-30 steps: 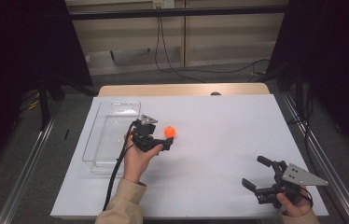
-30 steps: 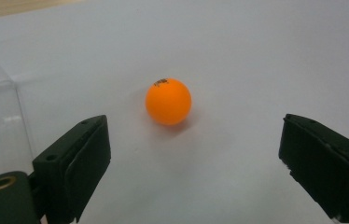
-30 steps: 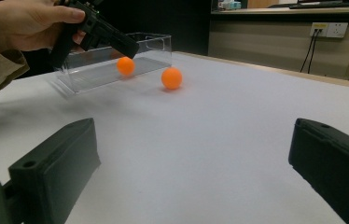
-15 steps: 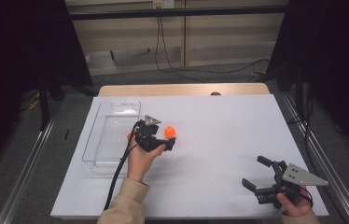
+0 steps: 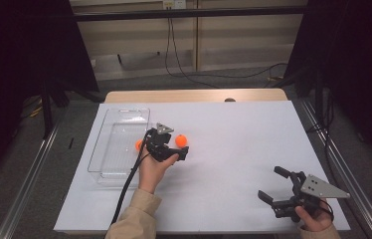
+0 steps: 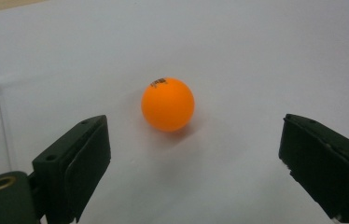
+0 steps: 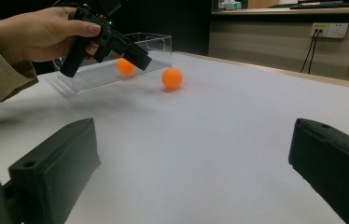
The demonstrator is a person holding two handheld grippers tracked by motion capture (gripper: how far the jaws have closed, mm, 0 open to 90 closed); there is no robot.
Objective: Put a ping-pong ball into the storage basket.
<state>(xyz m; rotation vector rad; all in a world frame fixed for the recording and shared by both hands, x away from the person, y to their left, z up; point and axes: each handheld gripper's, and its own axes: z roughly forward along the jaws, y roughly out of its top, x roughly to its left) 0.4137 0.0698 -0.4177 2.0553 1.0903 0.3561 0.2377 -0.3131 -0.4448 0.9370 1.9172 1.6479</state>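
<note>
The left gripper (image 5: 183, 155) is hovering over the white sheet (image 5: 233, 149), jaws standing wide apart w/ nothing between the pads. An orange ball (image 6: 168, 104) is sitting on the sheet just ahead of them, roughly centred in the gap but not touching either jaw; there's bare sheet on both sides of it. In the high view that ball (image 5: 181, 140) is lying just right of the clear tray (image 5: 105, 149), close to its long right wall. A second orange ball (image 5: 139, 145) is showing by that same wall, prob. inside the tray, though the gripper body is covering part of it, so that's hard to confirm. In the right gripper view it (image 7: 126, 66) is appearing behind the clear wall.

The right gripper (image 5: 272, 186) is resting near the front right corner of the sheet, well apart from both balls, jaws also spread wide & holding nothing. Between the two grippers the sheet is lying open. The tray is sitting along the sheet's left edge; the wooden table edge (image 5: 194, 95) is showing beyond the sheet's far side.
</note>
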